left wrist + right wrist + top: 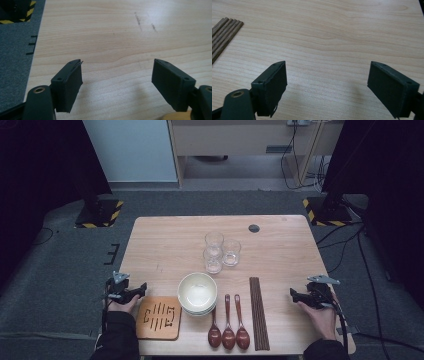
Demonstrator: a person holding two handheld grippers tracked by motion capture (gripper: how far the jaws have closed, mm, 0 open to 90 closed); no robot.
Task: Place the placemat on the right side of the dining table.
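Both grippers are idling wide-fingered and empty, the right gripper (300, 297) sitting nearest the long dark wooden chopsticks (259, 312) lying near-to-far at its left, the left gripper (136, 291) beside the wooden trivet (159, 317).

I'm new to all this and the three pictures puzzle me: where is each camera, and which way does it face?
High view: above the person's side, looking forward and down at the table; forearms, hands, both grippers.
Left gripper view: on the left gripper, facing bare tabletop; open jaws.
Right gripper view: on the right gripper, facing tabletop; open jaws.
Shared: chopsticks, in high and right views.

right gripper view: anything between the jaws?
No, the right gripper has its jaws wide apart over bare table, with the chopsticks off to the side.
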